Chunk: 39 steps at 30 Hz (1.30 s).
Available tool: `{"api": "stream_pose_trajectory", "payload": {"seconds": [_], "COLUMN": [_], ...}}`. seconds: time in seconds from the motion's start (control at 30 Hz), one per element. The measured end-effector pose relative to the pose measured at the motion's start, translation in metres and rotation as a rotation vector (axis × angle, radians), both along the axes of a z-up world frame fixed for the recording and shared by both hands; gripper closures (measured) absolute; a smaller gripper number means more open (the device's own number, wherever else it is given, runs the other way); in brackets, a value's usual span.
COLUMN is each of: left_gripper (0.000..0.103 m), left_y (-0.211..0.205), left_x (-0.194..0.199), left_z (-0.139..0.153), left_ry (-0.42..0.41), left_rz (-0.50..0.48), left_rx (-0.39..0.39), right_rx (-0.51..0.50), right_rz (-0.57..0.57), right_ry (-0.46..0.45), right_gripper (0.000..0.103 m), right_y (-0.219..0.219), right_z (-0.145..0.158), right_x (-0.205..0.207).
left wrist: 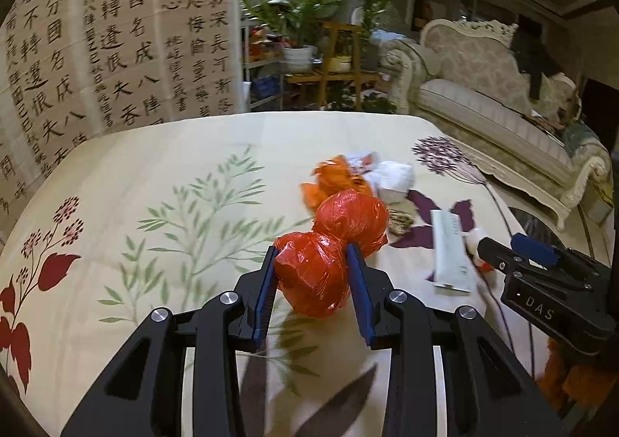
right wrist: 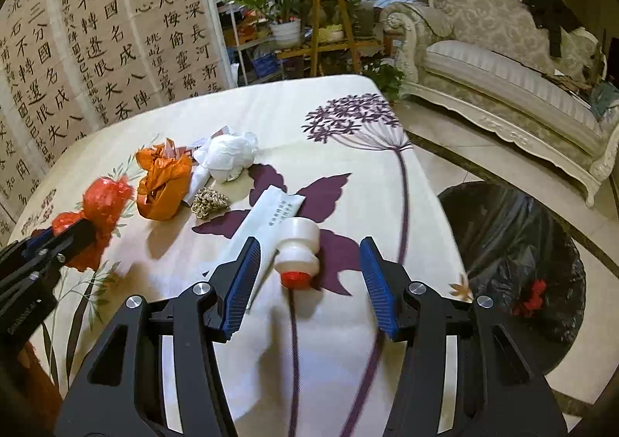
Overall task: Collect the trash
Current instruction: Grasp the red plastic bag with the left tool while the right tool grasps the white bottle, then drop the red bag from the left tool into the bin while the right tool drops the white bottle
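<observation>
The left tool (left wrist: 313, 263) grips a red plastic bag (left wrist: 309, 274) above the flowered tabletop (left wrist: 154, 166). The right tool (right wrist: 309, 263) stands wide — a white bottle (right wrist: 298, 247) lies between its pads, untouched. Farther off sit an orange wrapper (right wrist: 162, 181) and crumpled white paper (right wrist: 228, 154).

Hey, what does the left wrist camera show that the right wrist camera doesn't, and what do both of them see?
Only the left wrist view shows the left gripper head-on, its blue pads pressed on the red plastic bundle.

Only the right wrist view shows the black-lined trash bin on the floor, and the right gripper open around a small white bottle without touching it.

Both show the floral tablecloth, the orange bag, the crumpled white bag, the flat white packet and the sofa.
</observation>
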<state>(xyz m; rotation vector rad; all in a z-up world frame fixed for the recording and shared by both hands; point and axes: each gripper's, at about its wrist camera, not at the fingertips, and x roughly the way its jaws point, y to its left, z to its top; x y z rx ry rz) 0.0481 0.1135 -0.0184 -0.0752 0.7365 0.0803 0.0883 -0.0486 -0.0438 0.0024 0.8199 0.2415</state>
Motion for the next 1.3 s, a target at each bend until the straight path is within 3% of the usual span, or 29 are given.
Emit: {"api": "stream_pose_trajectory", "payload": {"seconds": [0.07,0.3,0.7,1.3], "left_gripper": [0.067,0.067,0.067,0.067], "left_y": [0.005,0.008,-0.011,-0.108], "left_x": [0.000,0.001,-0.004,0.005], "left_z": [-0.001,-0.005,-0.001,0.006], "left_ry": [0.002,0.011,-0.002,-0.021], "left_rz": [0.012,0.016,-0.028,-0.208], "left_rx": [-0.001,-0.017,-0.035,-0.062], "right_rx": [-0.007,-0.017,-0.006,-0.016], "right_rz": [0.002,0.008,-0.039,-0.279], "right_ry": [0.009,0.050,-0.005,-0.059], "right_gripper": [0.054,0.078,0.078,0.078], "right_y": [0.003,0.006,-0.017,-0.132], "right_z": [-0.003,-0.009,0.004,0.012], "right_x": [0.002,0.007,-0.009,-0.035]}}
